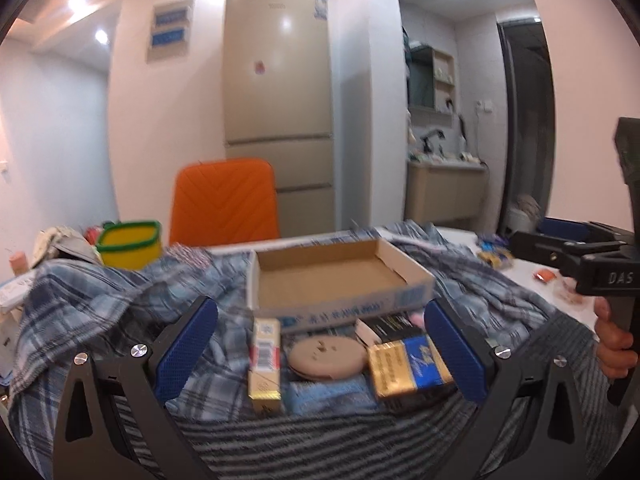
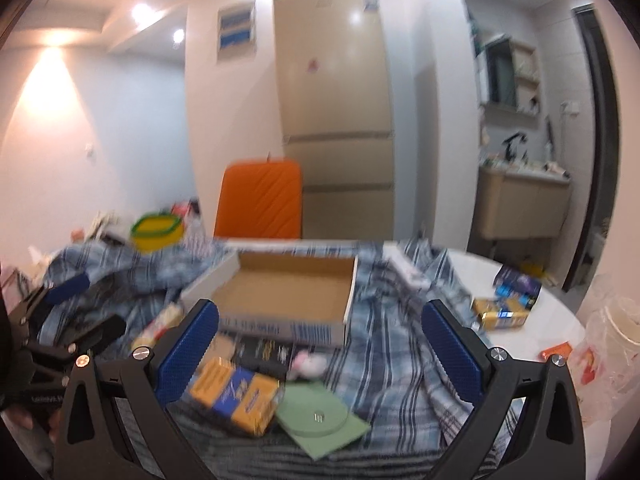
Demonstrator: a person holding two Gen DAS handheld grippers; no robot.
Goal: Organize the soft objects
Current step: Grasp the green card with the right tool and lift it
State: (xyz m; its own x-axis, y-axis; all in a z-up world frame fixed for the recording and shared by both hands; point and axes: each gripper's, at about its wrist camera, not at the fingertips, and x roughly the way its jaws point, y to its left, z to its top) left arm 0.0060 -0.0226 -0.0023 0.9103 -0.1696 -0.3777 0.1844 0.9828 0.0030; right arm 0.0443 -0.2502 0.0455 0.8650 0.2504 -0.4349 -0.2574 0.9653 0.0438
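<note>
Blue-and-white plaid cotton shirt (image 1: 96,300), crumpled, spread over most of the white round table (image 2: 532,320); a dark grey-striped knitted fabric (image 1: 320,440) lies at the near edge, under both cameras. Shallow open cardboard box with white-and-blue printed sides (image 1: 336,280), empty inside, resting on the plaid shirt near the middle. In front of the box, on the fabrics: one gold-and-blue foil-wrapped rectangular pack (image 1: 408,364); one tall narrow gold carton with a red-and-white label (image 1: 264,360), standing upright; one round tan disc (image 1: 326,356); one black flat box (image 2: 262,352); one small pink-and-white soft item (image 2: 308,364), blurred; one pale green square sleeve with a disc on it (image 2: 320,412). Left gripper (image 1: 320,344): blue-padded fingers spread wide, holding nothing, poised above the small items. Right gripper (image 2: 320,348): fingers likewise spread wide, empty, above the shirt. Beyond the table: yellow bowl with a green rim (image 1: 130,244), orange padded chair back (image 1: 224,204), tall beige refrigerator (image 1: 278,100).
</note>
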